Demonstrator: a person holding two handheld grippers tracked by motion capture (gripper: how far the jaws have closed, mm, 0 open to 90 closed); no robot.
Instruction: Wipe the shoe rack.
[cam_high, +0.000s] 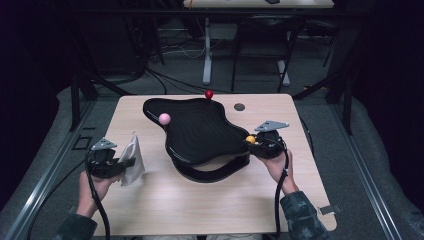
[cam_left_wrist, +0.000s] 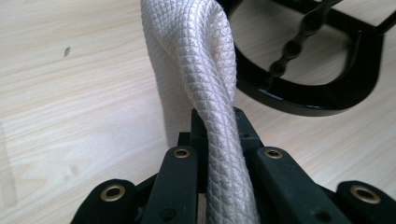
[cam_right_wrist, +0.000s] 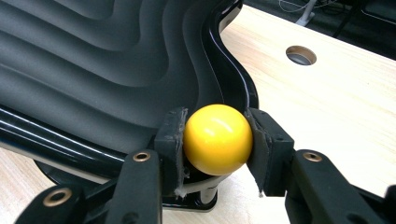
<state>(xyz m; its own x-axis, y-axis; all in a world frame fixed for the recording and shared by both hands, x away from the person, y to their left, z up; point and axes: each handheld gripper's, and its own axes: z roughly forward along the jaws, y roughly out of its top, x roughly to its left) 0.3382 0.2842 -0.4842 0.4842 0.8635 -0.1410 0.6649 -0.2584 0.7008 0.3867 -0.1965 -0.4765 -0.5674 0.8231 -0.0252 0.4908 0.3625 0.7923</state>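
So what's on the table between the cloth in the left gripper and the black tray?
Nothing: in the high view, bare wood separates the white cloth in the left gripper from the black tray.

Tray (cam_high: 200, 135) at table (cam_high: 200, 200) centre; cloth (cam_high: 133, 160) at its 9 o'clock; ball (cam_high: 250, 139) on tray rim at 3 o'clock; table hole (cam_high: 239, 106) at 1 o'clock.

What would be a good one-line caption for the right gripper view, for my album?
Right gripper clamps a yellow ball at the rim of a black wavy tray on a wooden table.
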